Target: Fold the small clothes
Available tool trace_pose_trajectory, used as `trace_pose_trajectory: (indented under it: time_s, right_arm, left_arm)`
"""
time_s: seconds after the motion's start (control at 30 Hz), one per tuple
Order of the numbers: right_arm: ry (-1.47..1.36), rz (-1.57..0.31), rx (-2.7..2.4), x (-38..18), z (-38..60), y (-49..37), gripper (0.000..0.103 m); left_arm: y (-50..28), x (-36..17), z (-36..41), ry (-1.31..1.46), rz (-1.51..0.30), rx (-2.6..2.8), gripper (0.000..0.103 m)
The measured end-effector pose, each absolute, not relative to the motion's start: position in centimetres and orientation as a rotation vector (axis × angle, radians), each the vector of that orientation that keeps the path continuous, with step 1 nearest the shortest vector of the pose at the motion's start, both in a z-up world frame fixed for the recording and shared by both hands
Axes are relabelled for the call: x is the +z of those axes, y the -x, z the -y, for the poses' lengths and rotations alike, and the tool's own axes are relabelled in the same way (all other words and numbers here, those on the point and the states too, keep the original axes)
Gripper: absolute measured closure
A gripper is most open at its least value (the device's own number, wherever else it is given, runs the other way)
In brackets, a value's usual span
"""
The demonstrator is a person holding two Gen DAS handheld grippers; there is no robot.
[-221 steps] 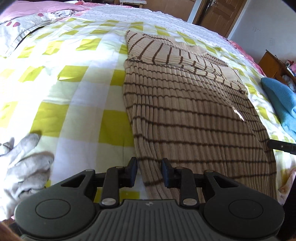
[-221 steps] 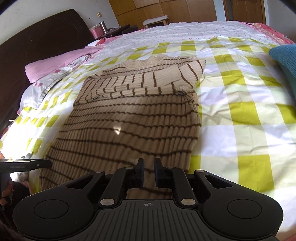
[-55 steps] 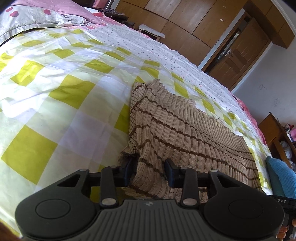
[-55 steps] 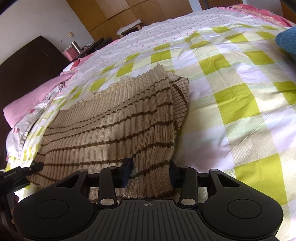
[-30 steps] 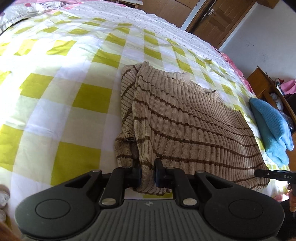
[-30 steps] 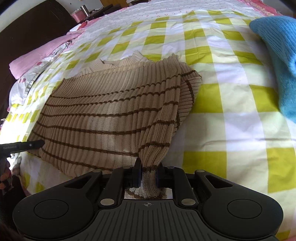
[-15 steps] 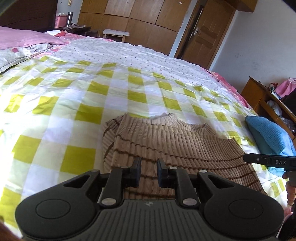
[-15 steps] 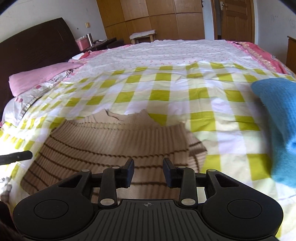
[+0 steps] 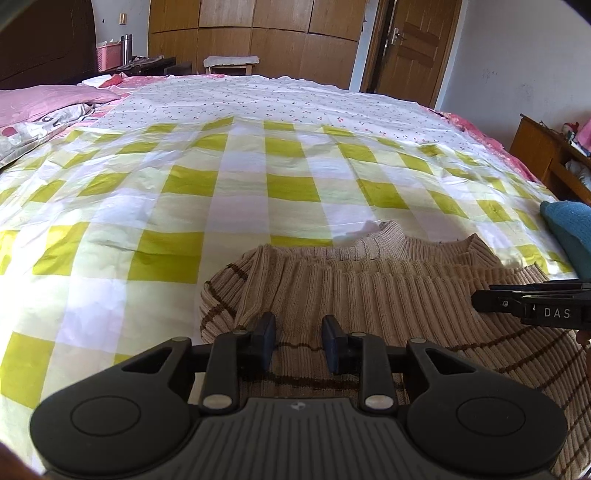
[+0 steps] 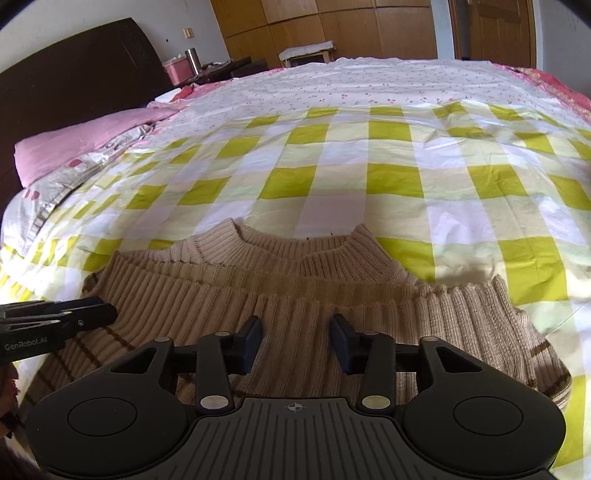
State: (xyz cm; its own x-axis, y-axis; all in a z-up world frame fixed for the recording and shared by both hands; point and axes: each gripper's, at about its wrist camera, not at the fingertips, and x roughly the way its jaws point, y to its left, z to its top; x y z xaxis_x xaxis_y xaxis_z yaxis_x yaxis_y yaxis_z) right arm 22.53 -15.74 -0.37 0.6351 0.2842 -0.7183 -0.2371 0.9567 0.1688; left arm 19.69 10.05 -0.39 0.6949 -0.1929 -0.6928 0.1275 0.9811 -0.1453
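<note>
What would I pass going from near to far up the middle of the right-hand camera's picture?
Right gripper with its jaws apart → striped beige sweater → sweater's ribbed collar → yellow checked bedsheet → white floral sheet → small stool → wooden wardrobe.

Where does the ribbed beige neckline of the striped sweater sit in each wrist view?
Left wrist view: the ribbed beige neckline lies right of centre, beyond the open left gripper.
Right wrist view: the neckline lies near centre, beyond the open right gripper.
Shared landmark: the yellow-and-white checked bedsheet stretches behind the neckline in both views.
</note>
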Motion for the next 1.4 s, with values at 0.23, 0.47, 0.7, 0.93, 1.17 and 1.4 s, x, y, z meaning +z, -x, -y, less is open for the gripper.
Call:
trace_pose_trajectory:
  time_s: [0.23, 0.47, 0.7, 0.93, 1.17, 1.4]
  right_arm:
    - [-0.086, -0.788, 0.309, 1.2, 16.3, -22.3, 0.100]
    - [-0.164, -0.691, 0.296, 3.7, 17.1, -22.6, 0.100]
    - [-0.167, -0.759, 0.218, -0.2, 16.8, -24.7, 0.100]
    - [-0.170, -0.765, 0.215, -0.7, 16.8, -24.5, 0.100]
    - [-0.187, -0.749, 0.213, -0.1, 17.0, -24.4, 0.100]
    - [-0.165, -0.753, 0.210, -0.8, 16.3, -25.0, 0.100]
  left_arm:
    - [-20.4, 0.5, -10.7, 0.105, -0.754, -0.166, 0.091]
    - [-21.1, 1.9, -11.6, 0.154, -0.684, -0.168, 0.093]
    - [-21.6, 0.2, -11.6, 0.175, -0.735, -0.175, 0.083]
    - [-20.7, -0.2, -9.9, 0.024, -0.705, -0.172, 0.066]
    - [-21.7, -0.6, -9.3, -0.140, -0.708, -0.034, 0.089]
    - [-21.3, 0.3, -10.5, -0.011, -0.683, -0.040, 0.088]
